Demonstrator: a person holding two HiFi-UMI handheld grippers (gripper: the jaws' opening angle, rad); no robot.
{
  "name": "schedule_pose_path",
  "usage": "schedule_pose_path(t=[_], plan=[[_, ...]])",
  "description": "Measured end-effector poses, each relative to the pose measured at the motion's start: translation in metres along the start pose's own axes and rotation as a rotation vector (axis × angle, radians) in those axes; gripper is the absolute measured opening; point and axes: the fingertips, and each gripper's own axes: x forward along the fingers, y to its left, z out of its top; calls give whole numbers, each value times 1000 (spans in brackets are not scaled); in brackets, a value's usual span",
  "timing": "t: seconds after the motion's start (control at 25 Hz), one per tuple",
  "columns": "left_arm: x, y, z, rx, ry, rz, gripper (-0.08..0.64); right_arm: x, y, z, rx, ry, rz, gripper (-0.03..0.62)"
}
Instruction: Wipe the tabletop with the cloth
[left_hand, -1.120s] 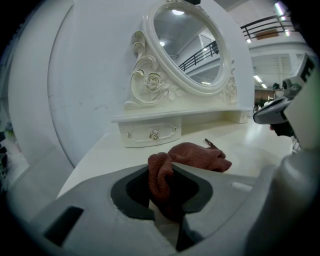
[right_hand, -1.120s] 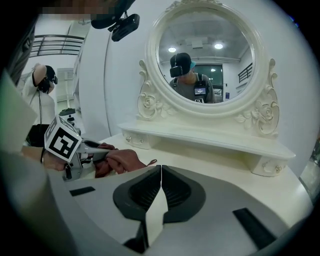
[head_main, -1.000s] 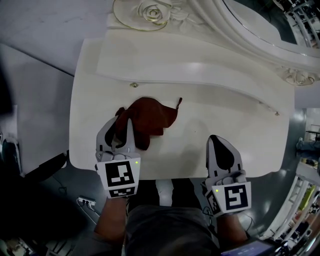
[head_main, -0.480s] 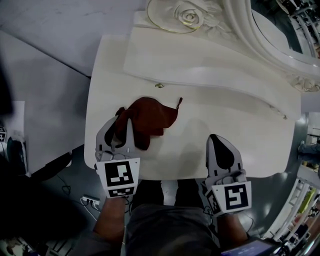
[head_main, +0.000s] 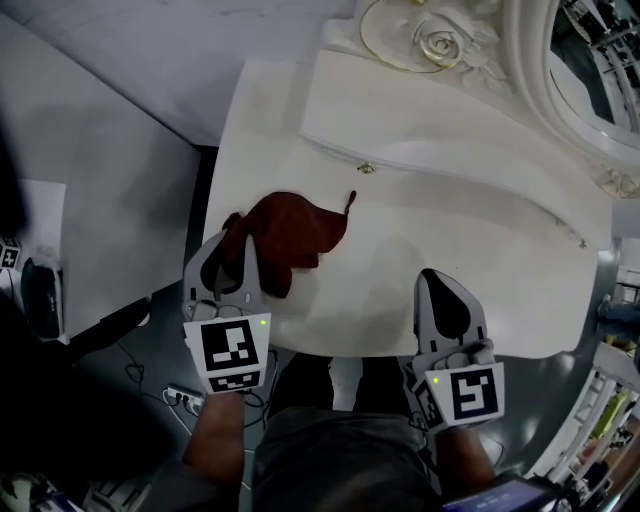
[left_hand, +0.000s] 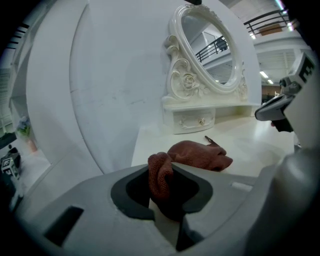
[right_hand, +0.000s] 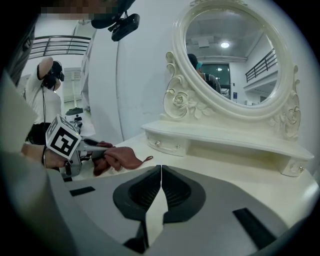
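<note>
A dark red cloth (head_main: 295, 228) lies bunched on the white tabletop (head_main: 480, 270), near its left edge. My left gripper (head_main: 237, 242) is shut on the cloth's near corner, which stands up as a fold between the jaws in the left gripper view (left_hand: 160, 175); the rest of the cloth (left_hand: 200, 154) trails ahead on the table. My right gripper (head_main: 437, 287) is shut with nothing in it, resting over the table's front edge to the right. The right gripper view shows its closed jaws (right_hand: 160, 172), with the left gripper (right_hand: 87, 145) and the cloth (right_hand: 122, 157) off to the left.
An ornate white mirror (right_hand: 235, 55) stands on a raised drawer shelf (head_main: 450, 130) along the back, with a small knob (head_main: 367, 168). The table's left edge (head_main: 222, 190) drops to grey floor with cables and a power strip (head_main: 172, 400).
The left gripper has dragged the cloth leftward along the tabletop, closer to the left edge. The head view and the right gripper have shifted left with it.
</note>
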Motion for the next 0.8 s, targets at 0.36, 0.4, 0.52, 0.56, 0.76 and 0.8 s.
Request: schedule_pose_path(t=[0.36, 0.4, 0.52, 0.56, 0.76, 0.8], plan=[[-21, 54, -24, -24, 34, 84, 80, 14, 36, 11, -24, -1, 46, 15], [-24, 61, -27, -33, 41, 101, 80, 16, 39, 13, -28, -3, 55, 15], [-39, 83, -38, -54, 65, 167, 78, 17, 48, 18, -44, -18, 84, 15], [-45, 92, -40, -59, 70, 192, 78, 18, 51, 19, -47, -19, 92, 15], [-83, 127, -35, -76, 42, 301, 78, 21, 69, 29, -73, -33, 144, 15], [-90, 130, -32, -76, 35, 319, 78, 20, 73, 31, -74, -41, 154, 15]])
